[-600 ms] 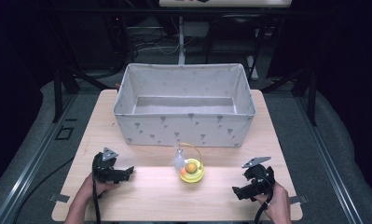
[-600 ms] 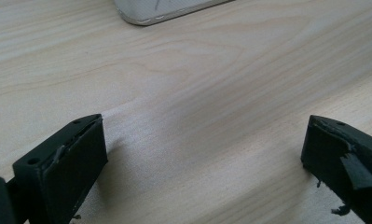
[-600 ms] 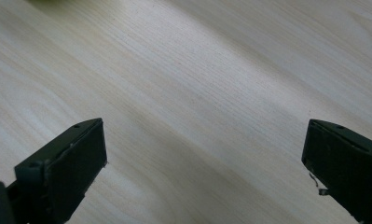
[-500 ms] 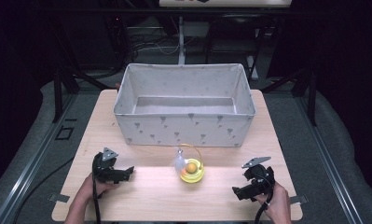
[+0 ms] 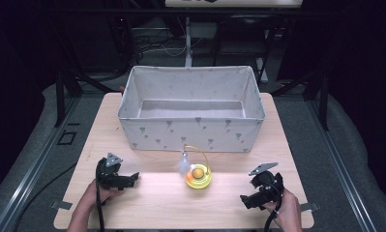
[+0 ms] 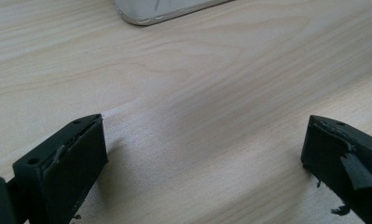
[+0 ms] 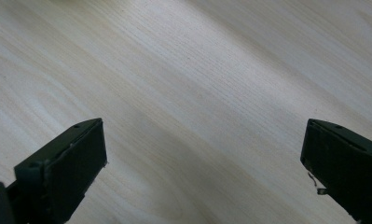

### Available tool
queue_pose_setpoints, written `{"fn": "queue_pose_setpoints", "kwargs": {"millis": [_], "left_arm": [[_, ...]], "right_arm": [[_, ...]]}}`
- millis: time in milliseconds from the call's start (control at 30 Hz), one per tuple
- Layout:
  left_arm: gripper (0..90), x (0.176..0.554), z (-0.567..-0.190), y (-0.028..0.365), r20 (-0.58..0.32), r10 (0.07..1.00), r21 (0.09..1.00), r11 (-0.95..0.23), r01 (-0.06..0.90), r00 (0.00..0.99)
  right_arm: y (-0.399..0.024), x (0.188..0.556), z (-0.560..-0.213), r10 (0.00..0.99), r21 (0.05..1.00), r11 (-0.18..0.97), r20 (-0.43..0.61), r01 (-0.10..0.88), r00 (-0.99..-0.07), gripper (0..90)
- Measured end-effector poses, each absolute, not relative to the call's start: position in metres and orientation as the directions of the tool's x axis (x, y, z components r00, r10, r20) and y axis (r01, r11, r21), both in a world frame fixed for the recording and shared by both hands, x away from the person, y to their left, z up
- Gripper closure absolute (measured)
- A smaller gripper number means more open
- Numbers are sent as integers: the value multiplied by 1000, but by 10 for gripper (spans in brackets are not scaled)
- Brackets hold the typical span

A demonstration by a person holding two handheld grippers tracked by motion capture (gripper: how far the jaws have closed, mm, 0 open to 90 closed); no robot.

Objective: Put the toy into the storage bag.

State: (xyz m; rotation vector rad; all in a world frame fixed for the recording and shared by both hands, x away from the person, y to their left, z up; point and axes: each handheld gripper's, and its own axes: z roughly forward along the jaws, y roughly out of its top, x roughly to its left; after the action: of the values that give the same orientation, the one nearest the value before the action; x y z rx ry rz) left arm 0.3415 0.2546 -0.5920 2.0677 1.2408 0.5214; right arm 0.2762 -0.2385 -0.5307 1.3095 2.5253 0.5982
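A small yellow toy point(image 5: 199, 175) with an orange ball in it, a thin wire arc and a white feather-like piece sits on the wooden table point(image 5: 156, 212), just in front of the fabric bin point(image 5: 190, 130). My left gripper point(image 5: 132, 178) rests low at the table's front left, pointing right toward the toy, jaws wide apart over bare wood point(image 6: 197, 140). At the front right, my right gripper point(image 5: 244, 200) points left and stands open too, with nothing between its jaws point(image 7: 202, 149). Both are well apart from the toy.
The large white fabric bin with a grey pattern takes up the back half of the table and looks empty inside; its corner point(image 6: 165, 9) shows in the left gripper view. Dark floor, metal frame legs and cables surround the table.
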Motion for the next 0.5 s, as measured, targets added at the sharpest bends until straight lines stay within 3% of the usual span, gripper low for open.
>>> {"fn": "queue_pose_setpoints", "kwargs": {"millis": [500], "left_arm": [[1, 342, -592, 255, 2, 881, 710, -334, 619, 473]], "right_arm": [[-225, 273, -521, 801, 448, 551, -48, 704, -597, 1]]}}
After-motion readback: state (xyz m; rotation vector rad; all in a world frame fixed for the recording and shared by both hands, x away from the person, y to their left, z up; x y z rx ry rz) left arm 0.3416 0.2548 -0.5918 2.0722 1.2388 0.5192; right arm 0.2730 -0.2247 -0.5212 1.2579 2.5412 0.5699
